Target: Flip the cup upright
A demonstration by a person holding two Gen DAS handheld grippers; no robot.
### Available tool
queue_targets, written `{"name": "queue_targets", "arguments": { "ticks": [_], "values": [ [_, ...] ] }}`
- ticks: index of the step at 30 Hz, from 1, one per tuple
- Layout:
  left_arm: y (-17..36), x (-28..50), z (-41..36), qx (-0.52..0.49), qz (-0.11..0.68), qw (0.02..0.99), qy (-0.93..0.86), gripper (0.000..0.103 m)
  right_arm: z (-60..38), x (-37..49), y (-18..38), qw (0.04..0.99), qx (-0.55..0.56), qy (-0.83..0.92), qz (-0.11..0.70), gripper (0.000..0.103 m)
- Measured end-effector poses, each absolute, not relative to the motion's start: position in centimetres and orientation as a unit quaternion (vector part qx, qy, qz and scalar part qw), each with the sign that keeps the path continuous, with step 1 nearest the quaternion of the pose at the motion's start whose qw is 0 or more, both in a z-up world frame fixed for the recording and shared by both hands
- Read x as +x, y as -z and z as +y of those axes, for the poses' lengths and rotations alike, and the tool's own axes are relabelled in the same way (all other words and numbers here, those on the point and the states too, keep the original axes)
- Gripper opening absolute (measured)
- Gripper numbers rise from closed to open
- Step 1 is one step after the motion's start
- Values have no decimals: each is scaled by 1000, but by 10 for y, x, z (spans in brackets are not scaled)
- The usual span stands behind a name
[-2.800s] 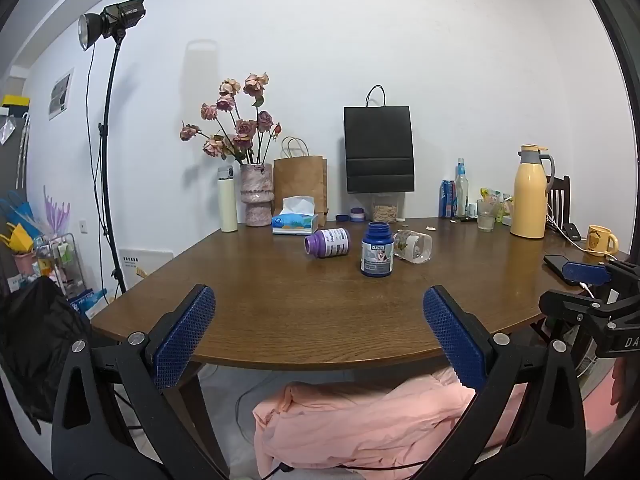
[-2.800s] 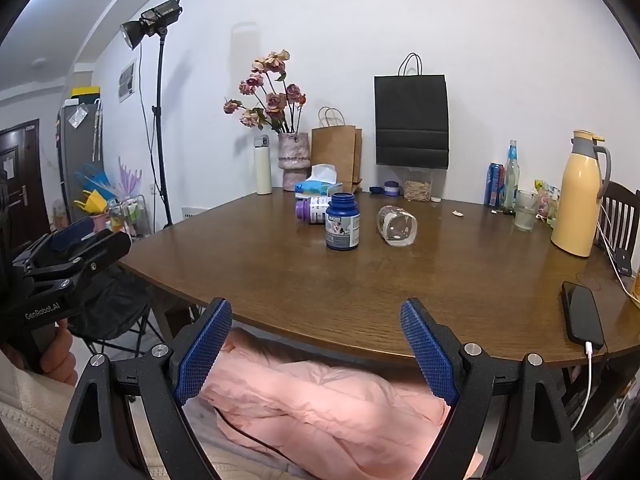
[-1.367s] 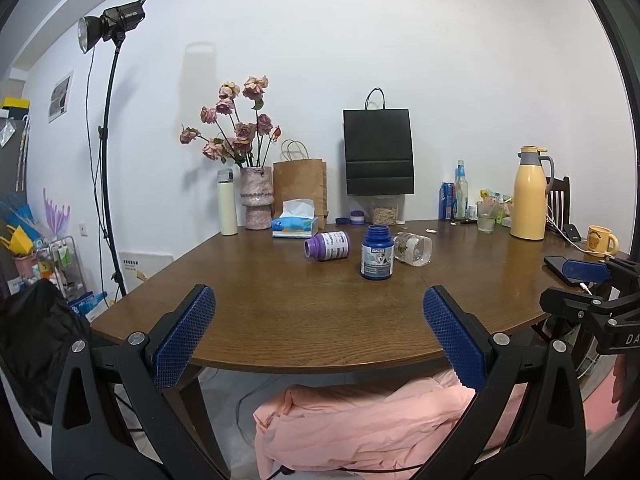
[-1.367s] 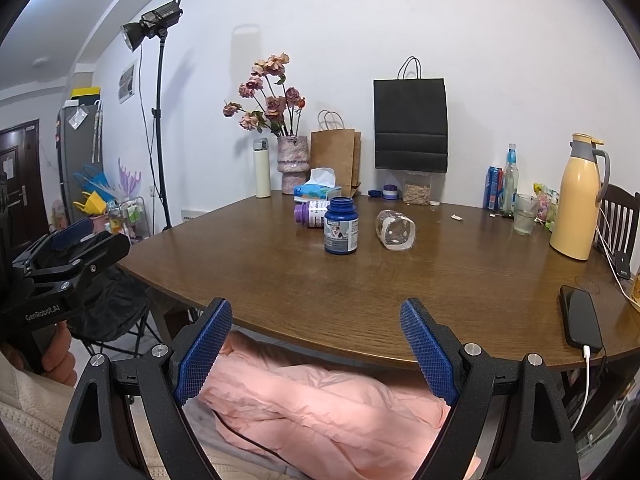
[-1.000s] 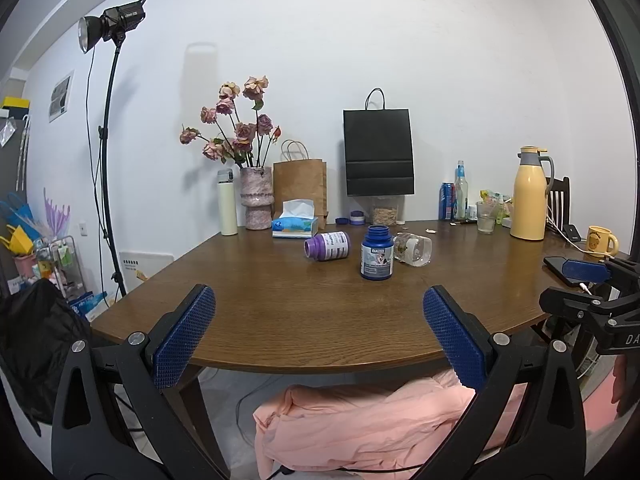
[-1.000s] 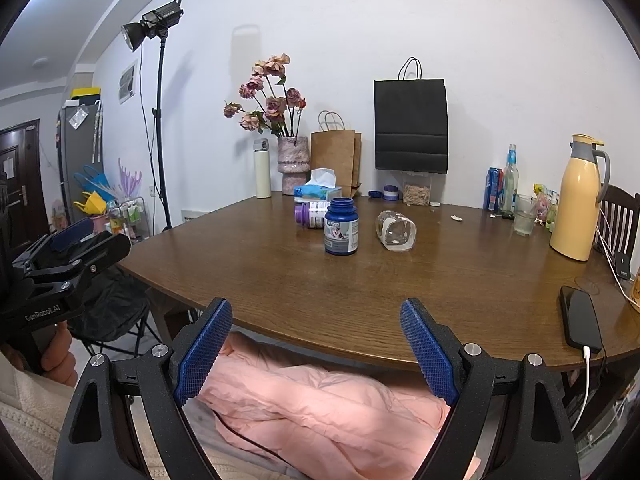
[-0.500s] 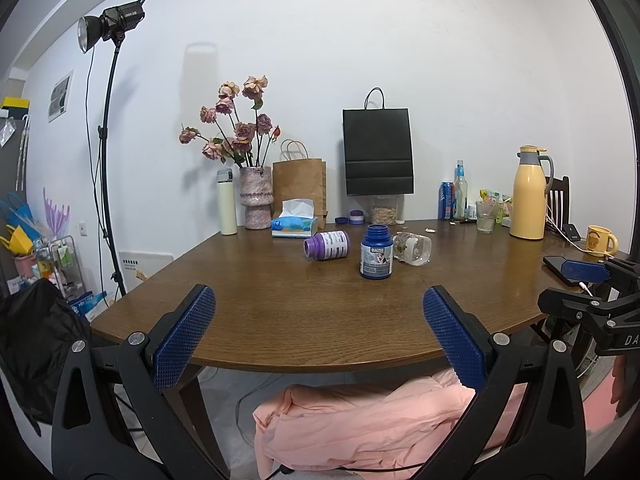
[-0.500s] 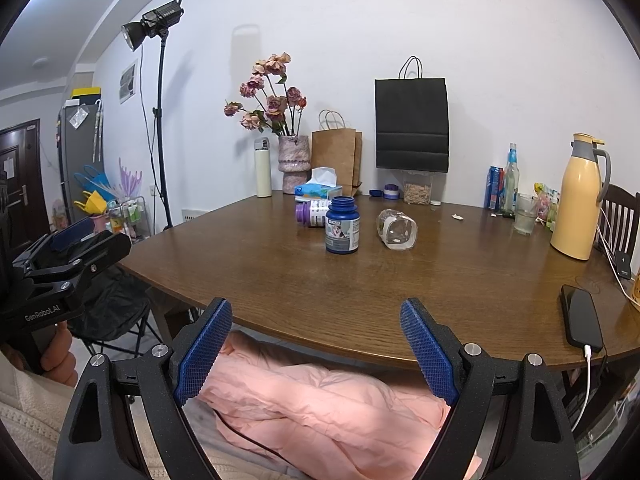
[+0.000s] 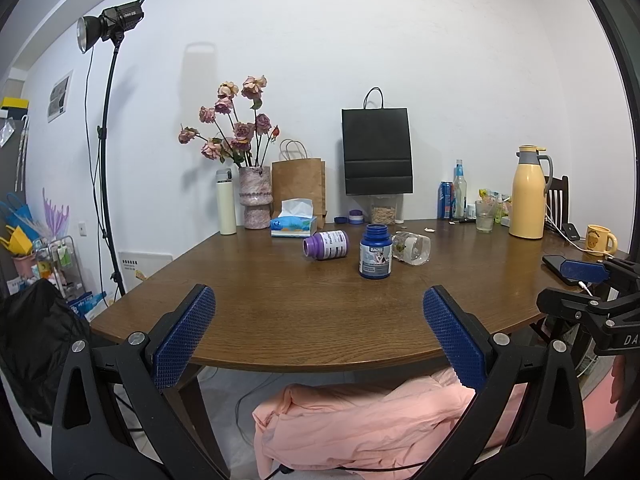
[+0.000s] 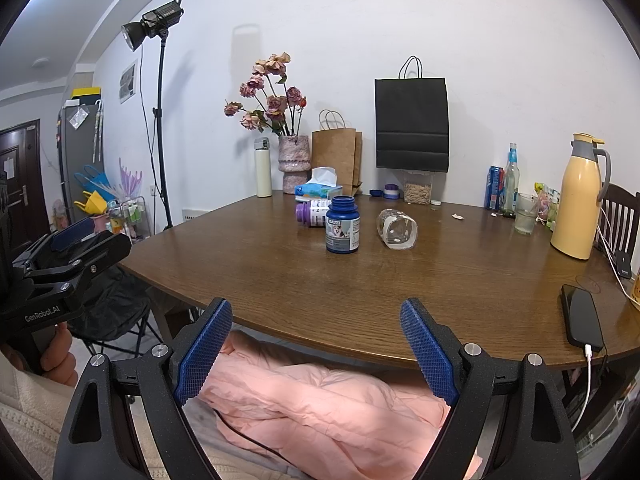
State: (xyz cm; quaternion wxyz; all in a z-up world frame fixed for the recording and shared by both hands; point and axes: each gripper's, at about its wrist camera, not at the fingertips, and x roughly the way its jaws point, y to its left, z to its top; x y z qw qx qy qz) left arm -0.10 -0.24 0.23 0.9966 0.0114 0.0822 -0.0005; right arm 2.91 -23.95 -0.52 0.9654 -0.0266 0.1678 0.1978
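Note:
A clear glass cup (image 9: 412, 247) (image 10: 397, 229) lies on its side near the middle of the brown wooden table (image 9: 280, 304) (image 10: 440, 280), its mouth facing the front right. My left gripper (image 9: 318, 334) is open, held before the table's front edge with nothing between its blue pads. My right gripper (image 10: 316, 344) is open too, also short of the table's front edge and well away from the cup. In the left wrist view the right gripper (image 9: 580, 276) shows at the right edge.
A dark blue jar (image 9: 375, 251) (image 10: 342, 230) stands upright left of the cup; a purple bottle (image 9: 326, 245) lies on its side behind it. A tissue box (image 9: 293, 222), vase, paper bags, yellow thermos (image 10: 578, 208), drinking glass and phone (image 10: 582, 316) are around. Pink cloth (image 10: 320, 408) lies below.

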Motion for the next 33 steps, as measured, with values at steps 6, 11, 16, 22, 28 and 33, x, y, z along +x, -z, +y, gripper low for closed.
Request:
{"name": "queue_targets", "arguments": {
  "ticks": [6, 11, 16, 22, 28, 33],
  "values": [
    [0, 2, -3, 9, 89, 996, 3, 103, -238, 28, 7, 965, -28, -199, 170, 90],
    [4, 24, -3, 5, 88, 996, -3, 103, -236, 39, 7, 964, -39, -204, 164, 90],
    [-1, 88, 3, -4, 105, 994, -25, 103, -235, 86, -11, 963, -37, -216, 156, 90],
    [-5, 173, 9, -20, 178, 984, -18, 103, -226, 178, -41, 945, -41, -267, 184, 90],
    [-9, 242, 26, -36, 222, 974, -17, 103, -193, 284, -70, 919, -131, -309, 207, 90],
    [-11, 303, 48, -48, 250, 967, -33, 103, -131, 381, -67, 837, -233, -399, 293, 90]
  ]
}}
